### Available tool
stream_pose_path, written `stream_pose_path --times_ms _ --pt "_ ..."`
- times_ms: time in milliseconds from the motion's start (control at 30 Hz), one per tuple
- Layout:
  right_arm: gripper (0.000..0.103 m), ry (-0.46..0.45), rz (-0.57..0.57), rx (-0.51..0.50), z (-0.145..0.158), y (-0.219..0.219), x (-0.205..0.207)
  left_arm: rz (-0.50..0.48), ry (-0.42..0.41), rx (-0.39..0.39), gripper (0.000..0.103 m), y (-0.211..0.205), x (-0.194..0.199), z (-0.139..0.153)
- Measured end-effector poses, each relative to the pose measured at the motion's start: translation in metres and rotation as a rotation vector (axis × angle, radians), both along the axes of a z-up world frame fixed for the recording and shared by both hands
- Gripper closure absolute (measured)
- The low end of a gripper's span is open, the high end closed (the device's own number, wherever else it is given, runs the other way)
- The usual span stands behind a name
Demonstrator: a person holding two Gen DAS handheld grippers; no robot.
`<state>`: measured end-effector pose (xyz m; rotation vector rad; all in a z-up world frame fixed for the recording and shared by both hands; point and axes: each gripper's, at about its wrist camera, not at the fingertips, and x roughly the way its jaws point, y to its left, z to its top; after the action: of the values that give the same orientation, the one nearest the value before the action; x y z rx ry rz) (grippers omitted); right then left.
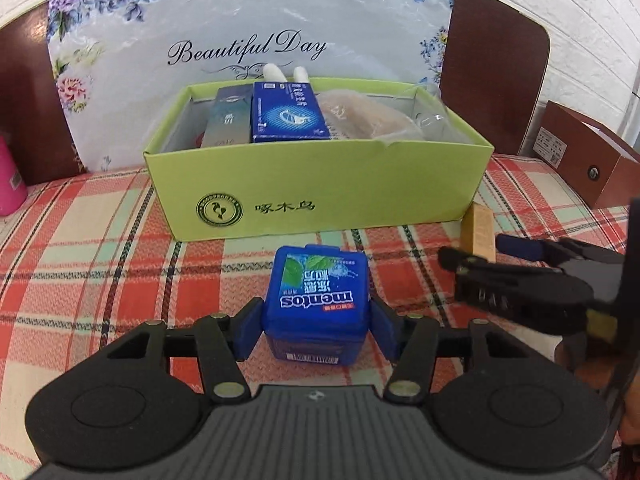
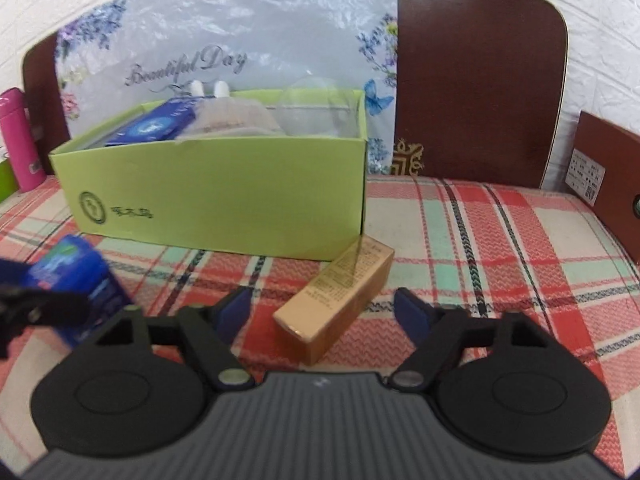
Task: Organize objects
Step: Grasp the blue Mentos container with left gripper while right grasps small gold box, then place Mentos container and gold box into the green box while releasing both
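A blue Mentos container (image 1: pixel 318 300) sits between the fingers of my left gripper (image 1: pixel 318 330), which is shut on it, in front of the green box (image 1: pixel 320 188). It also shows in the right wrist view (image 2: pixel 76 280). The green box (image 2: pixel 224 196) holds a blue carton (image 1: pixel 288 114), a grey-green carton (image 1: pixel 226 122) and clear-wrapped items. A gold carton (image 2: pixel 340 296) lies on the checked cloth beside the box's right corner. My right gripper (image 2: pixel 326 312) is open, its fingers either side of the gold carton's near end. It shows at the right of the left wrist view (image 1: pixel 472 254).
A floral "Beautiful Day" bag (image 1: pixel 248 32) stands behind the box against a brown board (image 2: pixel 480 80). A pink bottle (image 2: pixel 20 140) stands at far left. A brown box (image 1: pixel 580 156) sits at far right. The checked cloth (image 2: pixel 500 240) extends to the right.
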<state>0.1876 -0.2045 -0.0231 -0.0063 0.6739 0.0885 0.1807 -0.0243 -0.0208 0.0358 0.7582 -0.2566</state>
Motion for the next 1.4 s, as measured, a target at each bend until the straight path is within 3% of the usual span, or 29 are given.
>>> stream_pose_path --times_ms 67,133,433,567,667,733,933,1067,1300,1367,1400 --pt "0.061 0.01 -0.003 0.017 -0.001 -0.005 -0.006 -0.006 0.003 0.007 0.043 -0.002 -0.001 -0.002" --pt "0.078 0.021 0.022 0.019 0.001 -0.009 -0.017 -0.019 0.009 0.013 0.045 -0.003 -0.002 -0.003" --pt "0.079 0.119 0.162 0.288 0.009 -0.021 -0.085 -0.073 0.022 0.011 0.045 0.0 -0.032 -0.004" --pt "0.079 0.137 0.154 0.375 0.009 -0.036 -0.112 -0.095 0.036 0.005 0.045 0.002 -0.05 -0.004" --pt "0.076 0.112 0.079 0.3 0.009 -0.043 -0.122 -0.086 0.031 0.018 0.044 0.001 -0.058 -0.005" --pt "0.062 0.075 0.041 0.229 0.013 -0.043 -0.127 -0.068 0.021 0.037 0.04 -0.001 -0.058 -0.006" --pt "0.048 0.0 0.103 0.084 0.02 -0.028 -0.13 -0.045 0.01 0.07 0.032 -0.005 -0.055 -0.007" --pt "0.048 -0.005 0.109 0.009 0.017 -0.015 -0.129 -0.037 0.003 0.062 0.032 -0.005 -0.052 -0.006" --pt "0.048 0.028 0.107 -0.026 0.009 -0.01 -0.118 -0.017 0.018 0.058 0.031 -0.008 -0.043 -0.013" --pt "0.051 0.047 0.11 -0.03 0.004 -0.007 -0.115 -0.018 0.024 0.049 0.031 -0.007 -0.041 -0.015" --pt "0.059 0.045 0.111 -0.03 0.003 -0.006 -0.114 -0.021 0.024 0.034 0.032 -0.006 -0.041 -0.016"
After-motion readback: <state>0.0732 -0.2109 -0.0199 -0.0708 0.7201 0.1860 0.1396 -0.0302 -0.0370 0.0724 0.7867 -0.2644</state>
